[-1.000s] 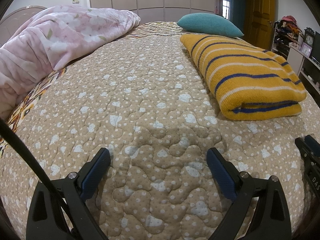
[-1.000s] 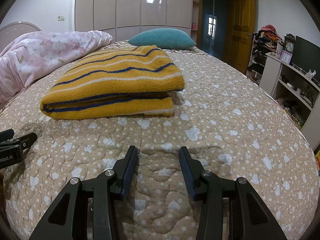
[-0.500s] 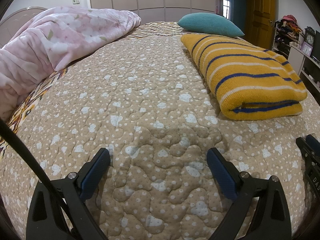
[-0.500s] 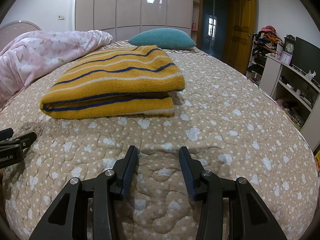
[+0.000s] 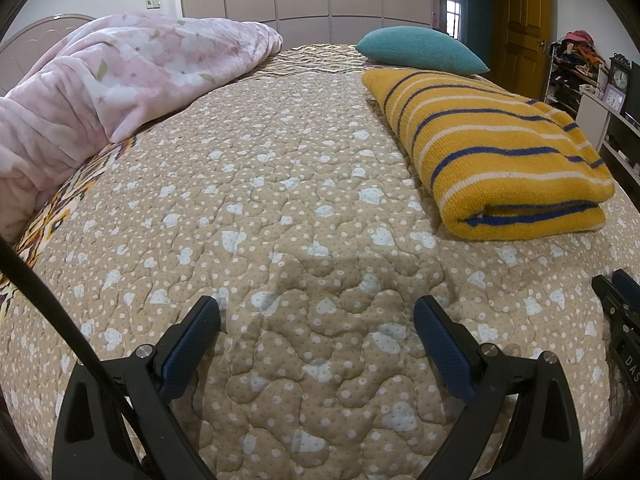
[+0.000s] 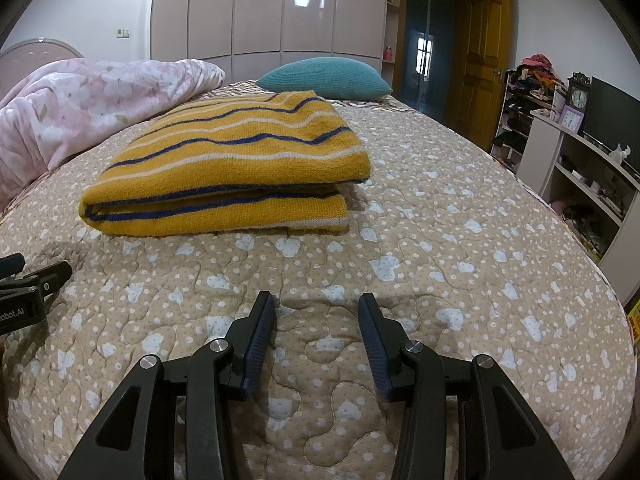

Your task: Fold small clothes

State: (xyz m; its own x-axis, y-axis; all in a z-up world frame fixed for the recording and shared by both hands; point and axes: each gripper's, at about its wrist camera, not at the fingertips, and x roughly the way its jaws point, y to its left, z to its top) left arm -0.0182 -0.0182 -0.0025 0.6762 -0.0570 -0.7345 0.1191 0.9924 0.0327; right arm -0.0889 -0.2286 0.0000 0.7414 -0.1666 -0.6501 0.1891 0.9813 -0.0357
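A yellow knit garment with blue and white stripes (image 5: 496,148) lies folded in a neat rectangle on the beige quilted bedspread (image 5: 280,184). It also shows in the right wrist view (image 6: 232,160). My left gripper (image 5: 316,312) is wide open and empty, low over the bedspread to the left of the garment and nearer than it. My right gripper (image 6: 316,308) is open and empty, in front of the garment's near edge and apart from it. The left gripper shows at the left edge of the right wrist view (image 6: 36,276).
A pink floral duvet (image 5: 120,80) is heaped at the left. A teal pillow (image 5: 420,54) lies behind the garment. White shelves with a clock (image 6: 578,98) stand along the bed's right side. A wooden door (image 6: 480,68) is at the back.
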